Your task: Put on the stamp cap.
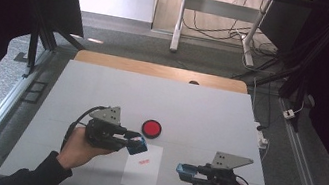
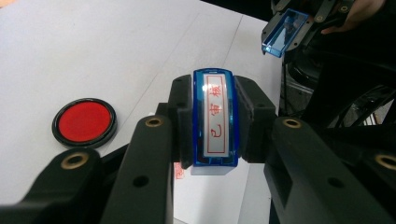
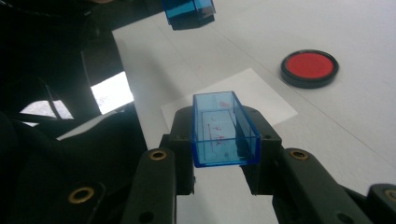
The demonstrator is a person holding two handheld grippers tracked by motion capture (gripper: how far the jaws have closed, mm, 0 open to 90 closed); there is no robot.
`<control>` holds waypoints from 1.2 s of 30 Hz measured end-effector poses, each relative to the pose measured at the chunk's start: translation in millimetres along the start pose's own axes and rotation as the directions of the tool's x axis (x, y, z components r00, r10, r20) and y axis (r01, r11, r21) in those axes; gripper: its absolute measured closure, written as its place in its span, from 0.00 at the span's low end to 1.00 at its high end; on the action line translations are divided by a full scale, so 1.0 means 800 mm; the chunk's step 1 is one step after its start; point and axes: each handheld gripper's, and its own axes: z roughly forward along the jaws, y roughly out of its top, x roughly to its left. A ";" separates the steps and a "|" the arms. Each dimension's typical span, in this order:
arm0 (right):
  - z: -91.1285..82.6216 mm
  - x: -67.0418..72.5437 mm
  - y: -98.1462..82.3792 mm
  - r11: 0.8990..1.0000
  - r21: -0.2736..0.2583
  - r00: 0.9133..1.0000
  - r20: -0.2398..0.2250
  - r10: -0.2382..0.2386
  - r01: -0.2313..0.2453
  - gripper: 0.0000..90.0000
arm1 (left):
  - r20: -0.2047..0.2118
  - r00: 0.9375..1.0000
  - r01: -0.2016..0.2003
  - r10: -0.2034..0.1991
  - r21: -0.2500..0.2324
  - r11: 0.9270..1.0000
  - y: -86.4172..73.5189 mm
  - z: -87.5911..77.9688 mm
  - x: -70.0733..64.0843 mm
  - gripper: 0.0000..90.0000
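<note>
My left gripper point(image 1: 136, 144) is shut on a blue stamp point(image 2: 215, 119); its white face with red characters turns toward the camera in the left gripper view. It hovers over the top left corner of a white paper sheet point(image 1: 144, 170) that bears a red stamp mark point(image 1: 143, 160). My right gripper point(image 1: 183, 172) is shut on the stamp's clear blue cap point(image 3: 223, 129), hollow side up, just right of the sheet near the table's front edge. A round red ink pad point(image 1: 151, 128) lies open on the table beyond the sheet.
The white table top point(image 1: 101, 92) stretches wide behind and to both sides of the hands. Its wooden far edge point(image 1: 161, 70) borders a grey floor with desk legs and cables. A metal rail point(image 1: 302, 166) runs along the right side.
</note>
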 end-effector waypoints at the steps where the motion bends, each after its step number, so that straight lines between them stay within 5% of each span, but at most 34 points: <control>1: 0.002 -0.001 0.001 1.000 -0.004 1.000 -0.011 0.001 -0.001 0.76 | 0.000 1.000 -0.003 0.003 -0.001 1.000 0.000 -0.001 0.000 0.78; 21: 0.053 0.002 0.029 0.993 0.008 0.988 -0.098 -0.117 0.119 0.76 | 0.044 0.998 -0.053 0.054 -0.030 0.998 0.006 -0.008 -0.004 0.78; 36: 0.095 -0.003 0.043 0.991 0.013 0.970 -0.204 -0.130 0.135 0.76 | 0.104 0.989 -0.102 0.106 -0.047 0.994 0.008 -0.011 -0.007 0.78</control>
